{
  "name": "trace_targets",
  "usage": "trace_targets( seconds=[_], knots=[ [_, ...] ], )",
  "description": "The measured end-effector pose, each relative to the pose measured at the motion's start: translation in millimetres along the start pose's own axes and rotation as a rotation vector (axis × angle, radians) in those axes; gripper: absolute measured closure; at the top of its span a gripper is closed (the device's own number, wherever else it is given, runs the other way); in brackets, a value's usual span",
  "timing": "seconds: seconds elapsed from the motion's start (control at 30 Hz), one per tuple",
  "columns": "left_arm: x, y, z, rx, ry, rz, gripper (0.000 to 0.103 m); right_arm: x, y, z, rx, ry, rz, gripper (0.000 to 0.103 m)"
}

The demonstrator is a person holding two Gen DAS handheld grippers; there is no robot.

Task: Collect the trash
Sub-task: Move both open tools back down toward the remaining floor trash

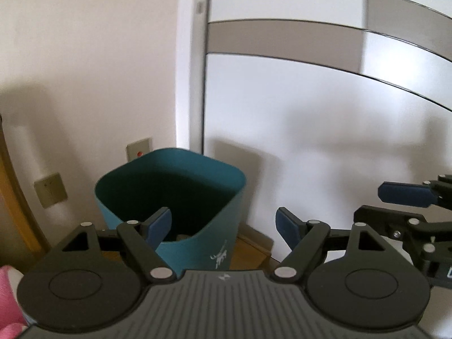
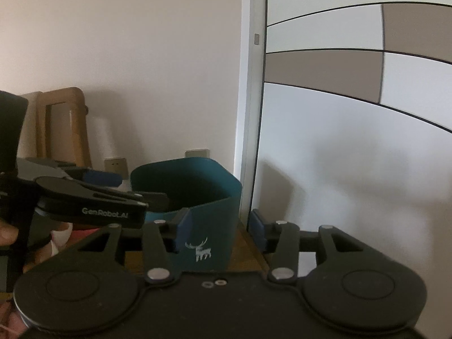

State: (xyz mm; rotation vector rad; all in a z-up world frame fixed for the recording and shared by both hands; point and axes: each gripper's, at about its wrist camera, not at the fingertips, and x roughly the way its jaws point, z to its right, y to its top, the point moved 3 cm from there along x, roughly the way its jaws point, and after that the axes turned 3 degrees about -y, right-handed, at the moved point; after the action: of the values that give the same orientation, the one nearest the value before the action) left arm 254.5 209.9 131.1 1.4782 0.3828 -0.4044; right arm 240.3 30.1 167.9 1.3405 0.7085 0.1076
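Note:
A teal bin point(image 1: 197, 243) with a white deer print stands on the floor in the corner, between the wall and a sliding door. My left gripper point(image 1: 223, 223) is open above the bin's near rim, and nothing is between its blue pads. My right gripper point(image 2: 221, 226) is open too, a little before the bin point(image 2: 214, 197), and holds nothing. Each gripper shows in the other's view: the right gripper point(image 1: 395, 206) at the right edge, the left gripper point(image 2: 127, 188) at the left over the bin's mouth. The inside of the bin is dark; a small pale thing point(image 1: 180, 236) lies low in it.
A white and grey sliding door point(image 1: 310, 113) fills the right. Wall sockets point(image 1: 50, 189) sit low on the wall behind the bin. A wooden frame point(image 2: 62, 124) leans at the left. Pink cloth point(image 1: 8, 296) lies at the lower left. A hand point(image 2: 5, 234) holds the left gripper.

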Motion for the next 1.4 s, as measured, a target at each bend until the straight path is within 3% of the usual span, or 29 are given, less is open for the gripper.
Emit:
trace_targets(
  seconds=[0.3, 0.7, 0.8, 0.9, 1.17, 1.4],
  knots=[
    [-51.9, -19.6, 26.9, 0.026, -0.056, 0.003, 0.020, -56.7, -38.0, 10.3, 0.031, -0.005, -0.007, 0.055],
    [-70.2, -103.2, 57.2, 0.027, -0.102, -0.053, 0.016, -80.0, -139.0, 45.9, 0.134, -0.002, -0.106, 0.051],
    [-58.6, -128.5, 59.6, 0.010, -0.093, -0.071, 0.003, -73.9, -174.8, 59.2, 0.166, -0.028, -0.145, 0.051],
    [-42.2, -153.5, 63.5, 0.014, -0.065, -0.083, 0.003, -59.2, -212.6, 73.9, 0.208, -0.057, -0.196, 0.050],
    [33.3, -234.1, 67.8, -0.054, -0.082, -0.204, 0.003, -11.1, -317.3, 118.0, 0.328, -0.149, -0.308, 0.050],
    [110.9, -298.1, 66.4, -0.103, -0.055, -0.340, 0.003, 42.8, -399.0, 138.4, 0.317, -0.176, -0.452, 0.050]
  ],
)
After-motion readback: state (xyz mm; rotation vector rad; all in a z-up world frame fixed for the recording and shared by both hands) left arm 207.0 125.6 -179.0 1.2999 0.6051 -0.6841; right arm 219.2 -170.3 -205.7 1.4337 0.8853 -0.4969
